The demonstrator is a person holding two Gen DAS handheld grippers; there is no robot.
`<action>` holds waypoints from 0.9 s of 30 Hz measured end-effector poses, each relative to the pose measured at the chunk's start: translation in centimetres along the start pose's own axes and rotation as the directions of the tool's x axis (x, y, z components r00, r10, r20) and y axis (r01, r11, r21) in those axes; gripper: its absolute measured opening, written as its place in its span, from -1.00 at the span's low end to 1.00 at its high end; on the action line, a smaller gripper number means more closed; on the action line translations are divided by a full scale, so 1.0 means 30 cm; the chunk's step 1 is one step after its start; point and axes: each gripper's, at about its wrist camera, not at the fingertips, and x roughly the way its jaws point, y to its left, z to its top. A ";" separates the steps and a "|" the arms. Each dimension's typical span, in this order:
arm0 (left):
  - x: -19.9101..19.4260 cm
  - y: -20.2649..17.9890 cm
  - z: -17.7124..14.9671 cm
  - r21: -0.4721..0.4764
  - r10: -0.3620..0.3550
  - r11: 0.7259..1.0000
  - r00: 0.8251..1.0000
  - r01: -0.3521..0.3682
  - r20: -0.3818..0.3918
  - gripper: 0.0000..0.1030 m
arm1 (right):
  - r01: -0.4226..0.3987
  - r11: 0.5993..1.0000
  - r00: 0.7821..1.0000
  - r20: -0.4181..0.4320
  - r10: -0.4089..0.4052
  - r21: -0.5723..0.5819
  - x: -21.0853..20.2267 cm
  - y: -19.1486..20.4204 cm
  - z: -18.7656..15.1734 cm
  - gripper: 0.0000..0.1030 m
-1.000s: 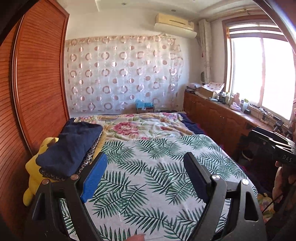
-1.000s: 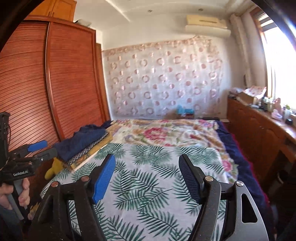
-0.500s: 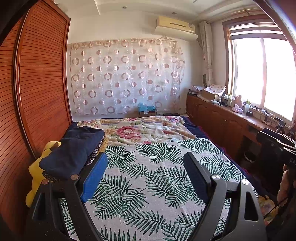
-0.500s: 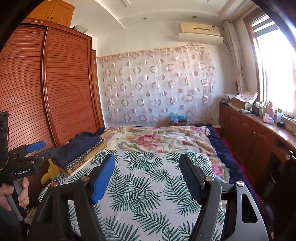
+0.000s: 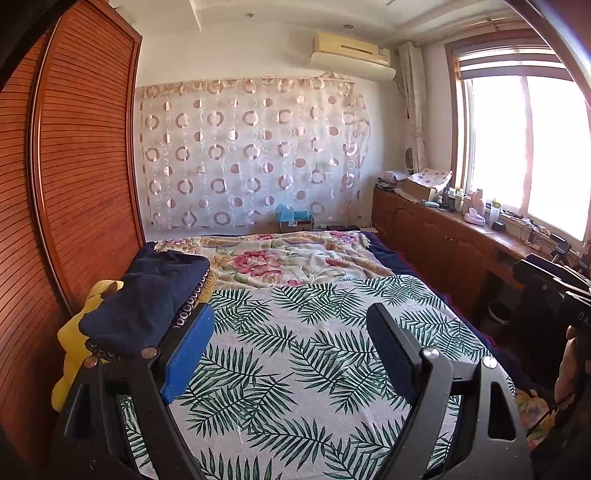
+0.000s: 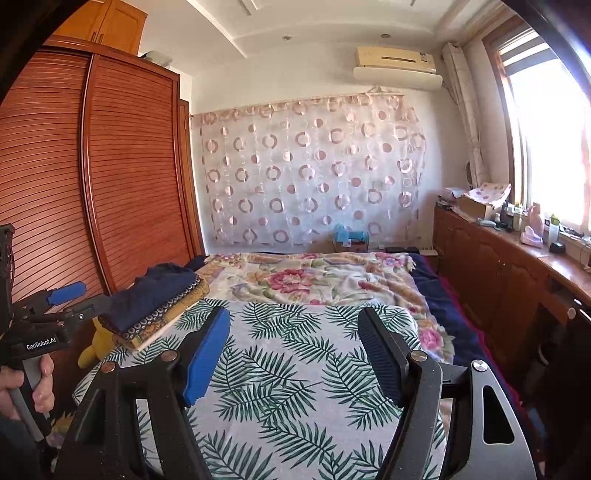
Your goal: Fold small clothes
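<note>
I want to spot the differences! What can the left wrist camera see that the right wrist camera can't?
Only the left wrist view shows the right gripper at its right edge, with the hand holding it.

Only the right wrist view shows the left gripper at its left edge, the hand holding it, and the cupboards above the wardrobe.

Both show open, empty jaws over the leaf-print sheet, the stack of folded clothes with a dark blue piece on top, the yellow plush toy, the circle curtain and the air conditioner.

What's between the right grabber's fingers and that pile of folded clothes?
Only palm-leaf printed bedspread lies between the open right gripper and the stack of folded clothes topped by a navy garment, seen in the right wrist view.
</note>
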 end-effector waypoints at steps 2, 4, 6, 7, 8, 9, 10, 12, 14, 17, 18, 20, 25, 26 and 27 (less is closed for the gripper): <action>-0.001 0.000 0.001 0.001 0.000 1.000 1.000 0.000 0.001 0.65 | 0.000 1.000 1.000 0.000 0.000 -0.003 0.001 0.001 0.001 0.43; 0.000 0.001 0.001 0.000 -0.001 1.000 1.000 0.001 0.000 0.65 | -0.001 1.000 1.000 0.000 0.001 -0.004 0.001 0.000 0.001 0.43; 0.000 0.000 0.002 0.001 0.000 1.000 1.000 0.000 0.000 0.65 | 0.000 1.000 1.000 0.000 0.000 -0.003 0.002 0.000 0.000 0.43; -0.002 0.000 0.001 0.001 -0.001 1.000 1.000 0.001 0.000 0.65 | 0.000 1.000 1.000 0.000 0.000 -0.002 0.001 -0.002 0.002 0.43; -0.003 -0.001 0.001 0.001 0.000 1.000 1.000 0.000 0.000 0.65 | -0.001 1.000 1.000 0.000 0.001 -0.003 0.002 -0.005 0.001 0.43; -0.004 -0.001 0.001 0.000 0.000 1.000 1.000 0.000 0.001 0.65 | -0.002 1.000 1.000 0.000 0.002 -0.003 0.002 -0.007 0.001 0.43; -0.003 -0.001 0.000 0.000 -0.001 1.000 1.000 0.001 0.001 0.65 | -0.002 1.000 1.000 -0.001 0.002 -0.003 0.001 -0.008 0.002 0.43; -0.003 -0.002 0.001 -0.001 0.000 1.000 1.000 0.000 0.000 0.64 | -0.002 1.000 1.000 -0.001 0.002 -0.004 0.002 -0.009 0.001 0.43; -0.002 -0.003 0.000 -0.001 0.000 1.000 1.000 0.000 0.000 0.65 | -0.002 1.000 1.000 0.000 0.002 -0.004 0.001 -0.010 0.001 0.43; -0.005 -0.005 0.002 0.002 0.002 1.000 1.000 -0.002 -0.002 0.64 | -0.002 1.000 1.000 0.001 0.002 -0.007 0.002 -0.022 0.008 0.43; -0.004 -0.005 0.001 0.001 0.001 1.000 1.000 -0.001 -0.001 0.64 | -0.003 1.000 1.000 0.002 0.003 -0.009 0.002 -0.026 0.009 0.43; -0.005 -0.006 0.001 0.000 0.000 1.000 1.000 0.000 -0.002 0.65 | -0.007 1.000 1.000 0.002 0.007 -0.005 0.002 -0.034 0.008 0.43; -0.005 -0.008 0.000 -0.001 0.002 1.000 1.000 -0.002 -0.001 0.65 | -0.010 1.000 1.000 0.001 0.010 -0.006 0.006 -0.048 0.009 0.43; -0.006 -0.008 0.001 -0.002 0.001 1.000 1.000 -0.001 -0.001 0.65 | -0.009 1.000 1.000 0.001 0.009 -0.006 0.006 -0.049 0.009 0.43; -0.006 -0.008 0.002 -0.003 0.000 1.000 1.000 0.000 0.000 0.64 | -0.010 1.000 1.000 0.001 0.010 -0.007 0.006 -0.049 0.007 0.43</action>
